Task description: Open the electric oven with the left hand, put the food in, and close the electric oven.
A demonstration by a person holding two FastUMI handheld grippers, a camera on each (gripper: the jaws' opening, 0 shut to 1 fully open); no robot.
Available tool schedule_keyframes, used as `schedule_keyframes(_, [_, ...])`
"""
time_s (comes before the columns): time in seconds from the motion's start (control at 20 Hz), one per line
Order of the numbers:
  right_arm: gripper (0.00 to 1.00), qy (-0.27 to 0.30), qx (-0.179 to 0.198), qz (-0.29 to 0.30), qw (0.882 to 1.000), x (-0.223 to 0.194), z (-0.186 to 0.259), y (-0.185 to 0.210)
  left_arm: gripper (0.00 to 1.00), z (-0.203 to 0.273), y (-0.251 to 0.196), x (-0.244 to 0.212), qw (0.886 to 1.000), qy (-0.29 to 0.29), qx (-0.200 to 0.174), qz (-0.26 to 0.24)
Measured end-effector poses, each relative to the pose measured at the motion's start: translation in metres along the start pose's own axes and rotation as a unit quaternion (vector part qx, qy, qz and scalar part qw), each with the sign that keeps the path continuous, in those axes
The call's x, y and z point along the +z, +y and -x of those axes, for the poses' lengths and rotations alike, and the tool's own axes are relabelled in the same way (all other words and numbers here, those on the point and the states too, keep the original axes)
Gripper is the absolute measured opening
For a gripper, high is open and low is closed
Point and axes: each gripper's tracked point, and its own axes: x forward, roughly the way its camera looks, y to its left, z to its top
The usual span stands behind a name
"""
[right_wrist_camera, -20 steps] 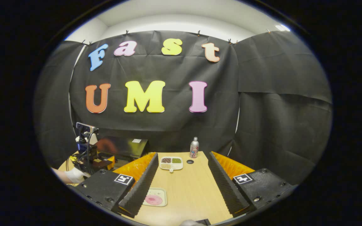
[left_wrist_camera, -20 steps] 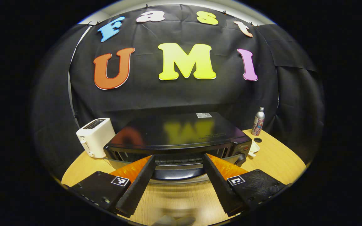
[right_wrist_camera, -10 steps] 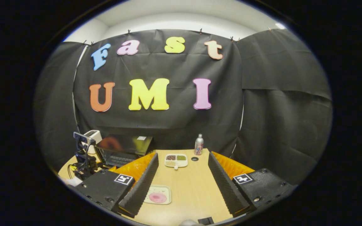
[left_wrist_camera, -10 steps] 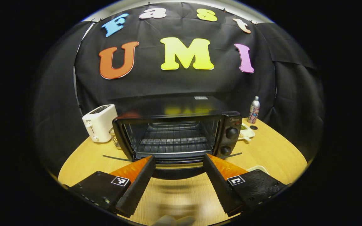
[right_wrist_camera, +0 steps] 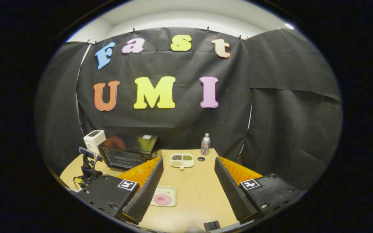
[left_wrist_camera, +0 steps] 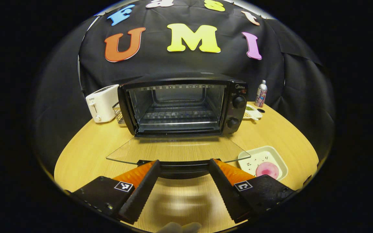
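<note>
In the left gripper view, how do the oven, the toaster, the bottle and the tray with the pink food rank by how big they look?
Largest to smallest:
1. oven
2. tray, though it lies nearer the camera, so toaster versus tray is unsure
3. toaster
4. bottle, farthest back

White toaster (left_wrist_camera: 100,103), bottle (left_wrist_camera: 261,94), divided snack dish (right_wrist_camera: 182,160) on table (left_wrist_camera: 86,152)
</note>
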Motion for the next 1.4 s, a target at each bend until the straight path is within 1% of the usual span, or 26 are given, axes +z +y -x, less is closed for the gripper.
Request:
schedule_keyframes(0.2, [0.96, 0.008, -0.005, 0.005, 1.000, -0.006, 0.003, -0.004, 0.97, -0.013, -0.004, -0.023, 0.999, 0.031, 0.000, 0.009])
schedule_keyframes(0.35, [0.96, 0.013, -0.008, 0.005, 1.000, -0.010, 0.004, -0.006, 0.97, -0.019, -0.002, -0.036, 0.998, 0.059, 0.000, 0.029])
schedule_keyframes(0.4, [0.96, 0.015, -0.009, 0.006, 1.000, -0.012, 0.004, -0.007, 0.97, -0.019, -0.003, -0.038, 0.998, 0.065, 0.000, 0.025])
schedule_keyframes(0.6, [0.96, 0.023, -0.008, 0.007, 1.000, -0.019, 0.002, -0.006, 0.96, -0.020, -0.003, -0.038, 0.998, 0.065, -0.001, 0.022])
schedule_keyframes(0.8, [0.96, 0.026, -0.006, 0.012, 1.000, -0.024, -0.001, -0.005, 0.96, -0.015, -0.002, -0.025, 0.999, 0.032, -0.012, 0.032])
schedule_keyframes(0.85, [0.96, 0.027, -0.007, 0.014, 1.000, -0.025, -0.002, -0.005, 0.96, -0.011, 0.002, -0.022, 0.999, 0.024, -0.011, 0.034])
schedule_keyframes(0.9, [1.00, 0.029, -0.006, 0.015, 0.999, -0.029, -0.005, -0.004, 0.97, -0.007, 0.007, -0.018, 0.999, 0.016, -0.008, 0.036])
schedule_keyframes(0.95, [1.00, 0.032, -0.006, 0.016, 0.999, -0.032, -0.007, -0.004, 0.96, -0.001, 0.013, -0.013, 0.999, 0.009, -0.003, 0.036])
schedule_keyframes(1.05, [1.00, 0.042, -0.001, 0.018, 0.999, -0.043, -0.015, -0.001, 0.96, 0.016, 0.022, -0.002, 0.999, -0.010, 0.002, 0.040])
schedule_keyframes(1.1, [0.97, 0.049, 0.004, 0.017, 0.999, -0.050, -0.019, 0.001, 0.96, 0.025, 0.026, 0.004, 0.999, -0.019, 0.004, 0.040])
schedule_keyframes(1.15, [0.96, 0.058, 0.011, 0.018, 0.998, -0.057, -0.024, 0.003, 0.96, 0.035, 0.029, 0.010, 0.999, -0.031, 0.005, 0.038])
schedule_keyframes(1.4, [0.96, 0.108, 0.041, 0.023, 0.993, -0.102, -0.059, 0.014, 0.96, 0.092, 0.038, 0.055, 0.995, -0.097, 0.010, 0.028])
